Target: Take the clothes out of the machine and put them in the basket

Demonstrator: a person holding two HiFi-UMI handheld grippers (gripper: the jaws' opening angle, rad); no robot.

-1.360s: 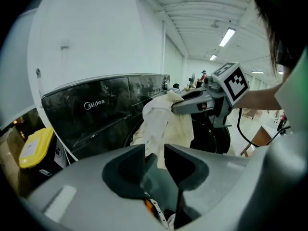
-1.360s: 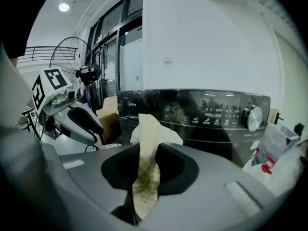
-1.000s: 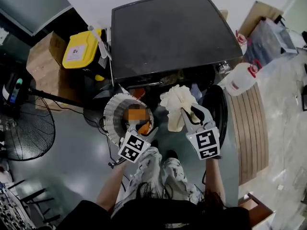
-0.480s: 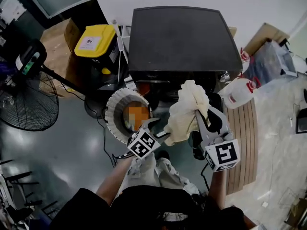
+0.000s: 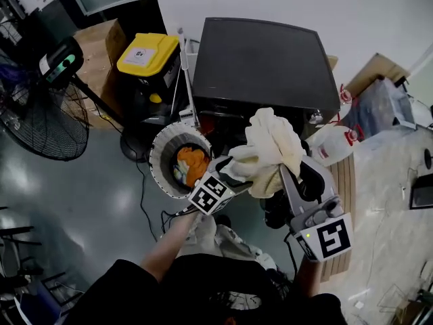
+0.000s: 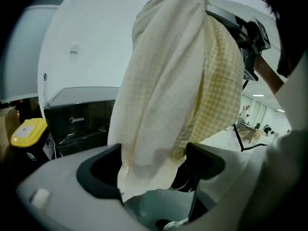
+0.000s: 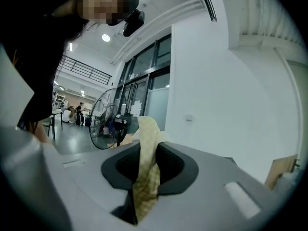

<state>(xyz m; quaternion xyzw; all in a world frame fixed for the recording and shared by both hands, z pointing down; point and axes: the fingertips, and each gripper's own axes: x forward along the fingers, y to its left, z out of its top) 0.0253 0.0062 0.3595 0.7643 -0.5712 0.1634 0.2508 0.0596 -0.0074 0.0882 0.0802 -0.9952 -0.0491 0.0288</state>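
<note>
Up from the front of the machine has come the right gripper (image 7: 147, 165), carrying the cream, partly checked cloth (image 5: 270, 144) higher and closer to the head camera than a second ago, while the left gripper (image 6: 153, 170) has come away from the basket toward the cloth's lower end. The right gripper's jaws stand narrow and pinch a fold of the cloth, which hangs bunched in the air in front of the black, flat-topped washing machine (image 5: 264, 59). The left gripper's jaws stand wide apart, the cloth's loose lower edge hanging between them without being squeezed. The round white ribbed laundry basket (image 5: 157, 161) sits on the floor just left of the machine's front, beside the left gripper, with orange clothing (image 5: 194, 164) already lying inside it.
</note>
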